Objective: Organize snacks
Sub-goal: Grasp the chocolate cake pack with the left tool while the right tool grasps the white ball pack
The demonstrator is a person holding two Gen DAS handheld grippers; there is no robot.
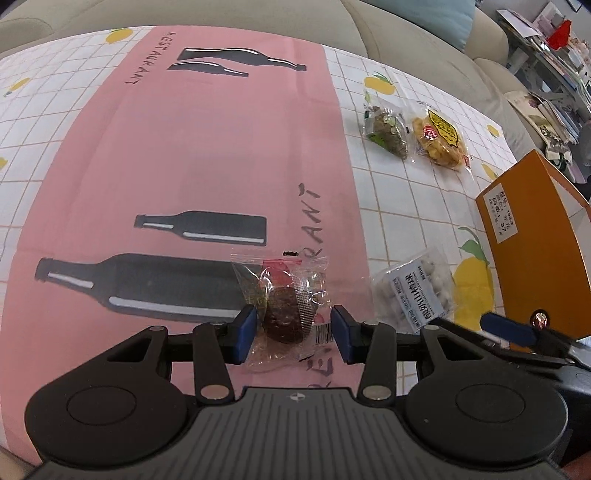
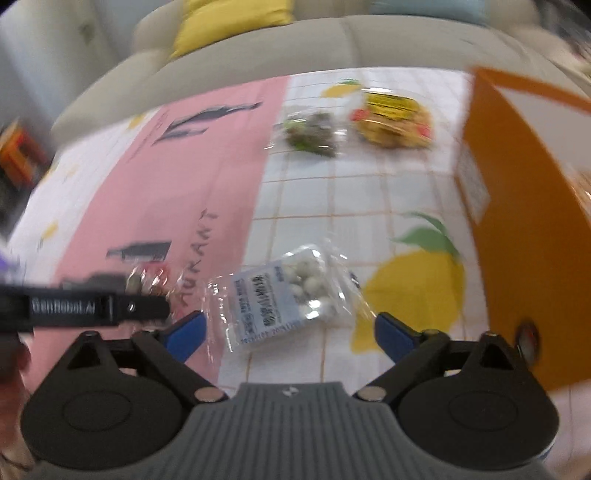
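Observation:
My left gripper (image 1: 294, 332) is shut on a clear packet with a round dark brown snack (image 1: 284, 314), its blue pads against the wrapper on both sides, above the pink part of the cloth. My right gripper (image 2: 290, 334) stands wide open. A clear packet of small white balls (image 2: 288, 295) lies flat on the cloth between and just ahead of its blue fingers (image 2: 188, 332), which do not touch it. The same packet (image 1: 417, 295) shows right of the left gripper. An orange box (image 2: 524, 221) (image 1: 535, 251) stands close on the right.
Farther back on the white lemon-print cloth lie a green snack packet (image 1: 388, 133) (image 2: 314, 136) and a yellow one (image 1: 441, 140) (image 2: 391, 122), side by side. A beige sofa (image 1: 258, 14) runs behind the table. Cluttered shelves (image 1: 554, 55) stand at far right.

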